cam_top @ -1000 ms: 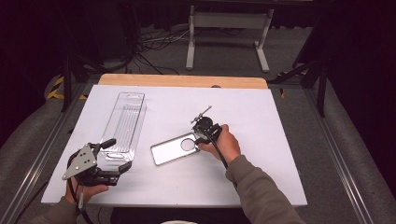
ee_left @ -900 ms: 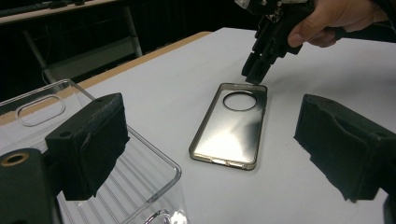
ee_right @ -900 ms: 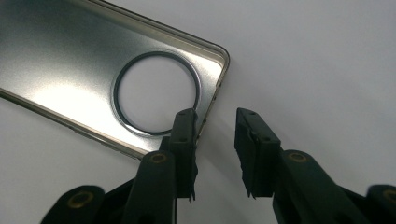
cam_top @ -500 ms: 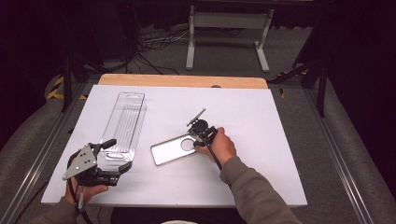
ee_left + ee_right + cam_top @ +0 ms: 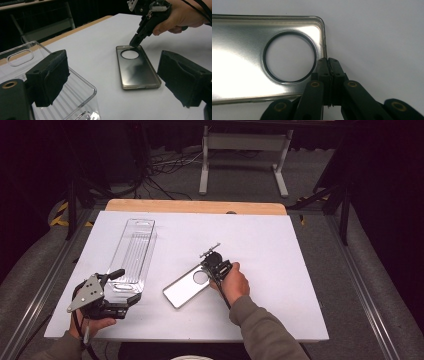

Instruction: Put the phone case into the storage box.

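A clear smoky phone case (image 5: 187, 287) with a round camera hole lies flat on the white table (image 5: 280, 250). My right gripper (image 5: 207, 267) points down at its far end. Its jaws have just been closing, and they now pinch the case's thin rim (image 5: 325, 50) beside the hole. From the left gripper view, the same grip shows at the case's (image 5: 136, 70) far edge, under the right gripper (image 5: 133, 42). My left gripper (image 5: 125, 286) rests at the near end of a long clear plastic tray (image 5: 135, 250). It is open, with its jaws wide apart (image 5: 113, 82) and nothing held.
The tray (image 5: 17, 53) runs away from me along the table's left side. A wooden strip (image 5: 195, 206) borders the table's far edge. Beyond it are a metal stand (image 5: 240, 155) and cables on the floor. The table's right half is bare white surface.
The right hand has shifted slightly at the case's far end. The left gripper, the tray and the case lie where they were.
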`<state>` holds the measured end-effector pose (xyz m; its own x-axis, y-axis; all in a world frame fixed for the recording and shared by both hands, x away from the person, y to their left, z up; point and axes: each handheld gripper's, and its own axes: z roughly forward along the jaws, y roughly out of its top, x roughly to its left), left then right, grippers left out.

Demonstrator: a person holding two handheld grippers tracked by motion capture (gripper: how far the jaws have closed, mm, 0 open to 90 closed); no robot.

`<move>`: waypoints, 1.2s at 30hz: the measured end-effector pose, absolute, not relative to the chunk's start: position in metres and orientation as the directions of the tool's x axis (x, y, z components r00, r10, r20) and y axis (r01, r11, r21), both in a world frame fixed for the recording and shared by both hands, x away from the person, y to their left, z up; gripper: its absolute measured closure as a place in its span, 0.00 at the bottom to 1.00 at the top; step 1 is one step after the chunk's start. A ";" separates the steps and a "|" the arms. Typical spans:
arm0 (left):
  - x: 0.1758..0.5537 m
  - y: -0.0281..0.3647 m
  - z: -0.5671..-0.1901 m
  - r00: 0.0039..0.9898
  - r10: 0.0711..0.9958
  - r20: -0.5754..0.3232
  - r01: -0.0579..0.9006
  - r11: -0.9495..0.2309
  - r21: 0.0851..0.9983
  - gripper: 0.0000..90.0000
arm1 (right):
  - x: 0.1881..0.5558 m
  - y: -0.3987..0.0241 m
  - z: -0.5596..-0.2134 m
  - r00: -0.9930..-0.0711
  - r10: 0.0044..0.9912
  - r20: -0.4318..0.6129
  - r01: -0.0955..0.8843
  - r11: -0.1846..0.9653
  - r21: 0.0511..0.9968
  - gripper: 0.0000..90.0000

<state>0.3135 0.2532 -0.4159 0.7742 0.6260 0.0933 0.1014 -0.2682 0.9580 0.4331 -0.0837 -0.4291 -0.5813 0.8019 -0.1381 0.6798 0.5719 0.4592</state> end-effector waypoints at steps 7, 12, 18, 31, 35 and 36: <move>0.316 0.253 -0.416 0.776 0.625 0.084 0.117 -0.273 0.955 0.13 | 0.431 -0.096 -0.425 -0.561 0.819 -0.120 0.664 0.531 0.526 1.00; 0.316 0.251 -0.415 0.776 0.624 0.090 0.112 -0.278 0.954 0.13 | 0.429 -0.102 -0.418 -0.550 0.823 -0.140 0.629 0.519 0.579 1.00; 0.319 0.249 -0.412 0.778 0.621 0.095 0.111 -0.285 0.952 0.13 | 0.421 -0.102 -0.408 -0.558 0.793 -0.243 0.519 0.563 0.643 1.00; 0.330 0.234 -0.399 0.783 0.611 0.112 0.086 -0.285 0.955 0.13 | 0.404 -0.113 -0.383 -0.546 0.759 -0.355 0.301 0.573 0.763 1.00; 0.334 0.228 -0.396 0.789 0.601 0.125 0.073 -0.294 0.953 0.13 | 0.402 -0.120 -0.377 -0.529 0.766 -0.366 0.255 0.555 0.792 1.00; 0.334 0.226 -0.395 0.791 0.599 0.122 0.075 -0.294 0.953 0.13 | 0.402 -0.120 -0.377 -0.529 0.766 -0.366 0.255 0.555 0.792 1.00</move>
<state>0.3341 0.2262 -0.3948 0.7914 0.5989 0.1225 0.0748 -0.2937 0.9530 0.4017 -0.1204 -0.3767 -0.5293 0.7656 -0.3656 0.2549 0.5546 0.7921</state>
